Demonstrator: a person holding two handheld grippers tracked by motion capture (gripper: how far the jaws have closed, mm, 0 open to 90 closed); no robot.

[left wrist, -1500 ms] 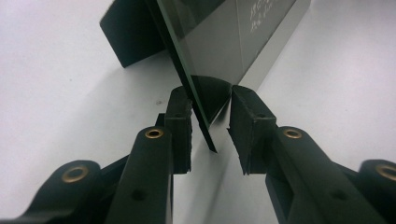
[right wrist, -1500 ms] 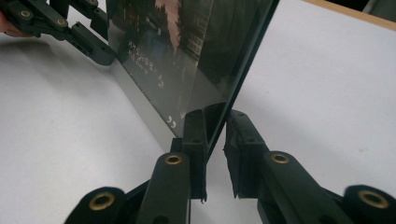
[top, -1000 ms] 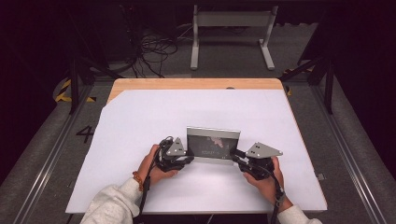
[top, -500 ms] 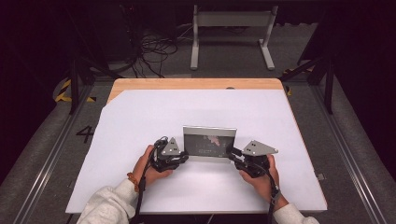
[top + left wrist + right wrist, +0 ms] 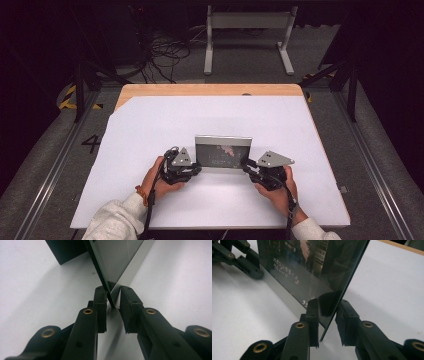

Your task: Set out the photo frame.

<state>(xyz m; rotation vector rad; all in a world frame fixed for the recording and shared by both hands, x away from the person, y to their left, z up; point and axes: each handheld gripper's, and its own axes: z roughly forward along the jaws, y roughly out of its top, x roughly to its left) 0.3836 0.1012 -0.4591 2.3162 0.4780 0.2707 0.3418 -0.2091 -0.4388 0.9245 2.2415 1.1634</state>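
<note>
One flat rectangular picture frame (image 5: 223, 153) with a silver border and dark glossy print is standing on one white-covered wooden worktop (image 5: 150, 125). Two black hand-held grippers are showing, left hand-held gripper (image 5: 197, 169) and right hand-held gripper (image 5: 246, 165), each carrying one grey three-cornered plate. Two hands are showing, and two light sleeves.

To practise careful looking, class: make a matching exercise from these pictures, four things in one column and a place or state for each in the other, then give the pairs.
1 picture frame
2 left tongs
3 right tongs
4 white sheet

A covers the wooden table
B stands upright
C at the frame's left end
D at the frame's right end

Pairs: 1-B, 2-C, 3-D, 4-A
</note>
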